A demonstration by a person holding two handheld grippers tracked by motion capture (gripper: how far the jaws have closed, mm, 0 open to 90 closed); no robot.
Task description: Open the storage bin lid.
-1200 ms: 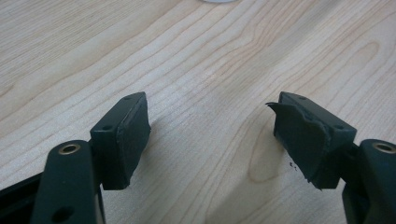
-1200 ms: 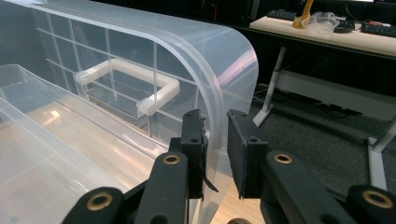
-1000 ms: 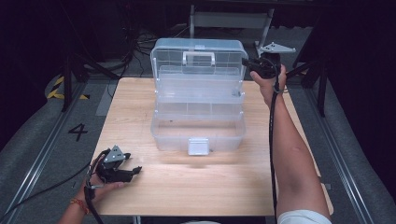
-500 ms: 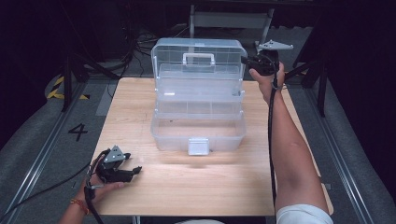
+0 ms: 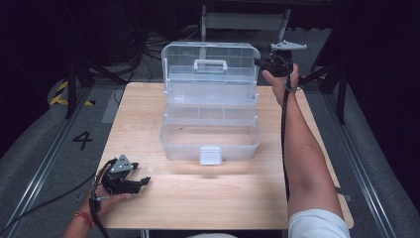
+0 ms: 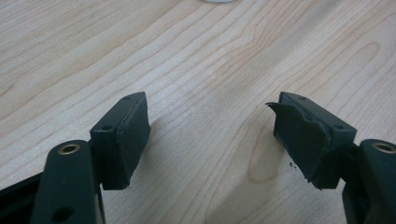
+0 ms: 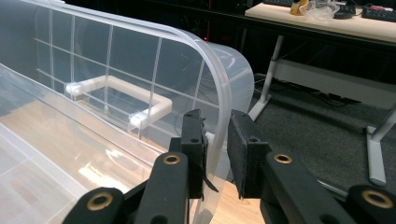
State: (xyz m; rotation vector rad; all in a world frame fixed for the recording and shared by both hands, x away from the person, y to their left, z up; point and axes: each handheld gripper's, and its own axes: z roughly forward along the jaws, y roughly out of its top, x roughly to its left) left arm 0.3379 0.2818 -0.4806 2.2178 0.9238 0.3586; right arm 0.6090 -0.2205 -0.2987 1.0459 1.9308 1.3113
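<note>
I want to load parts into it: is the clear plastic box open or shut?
Open. The box has its lid standing upright at the back, the right gripper shut on the lid's edge, and the trays exposed.

The storage box is clear, colourless plastic, its lid crossed by a moulded grid of ribs. The handle on the lid and the latch at the front are milky white. The table is pale wood with wavy brown grain lines. Both the left gripper and the right gripper are black, with brass-coloured rivets. Each carries a grey plate. The floor is grey, with a dark "4" and what looks like yellow-and-black striping beyond the table's far left corner.
</note>
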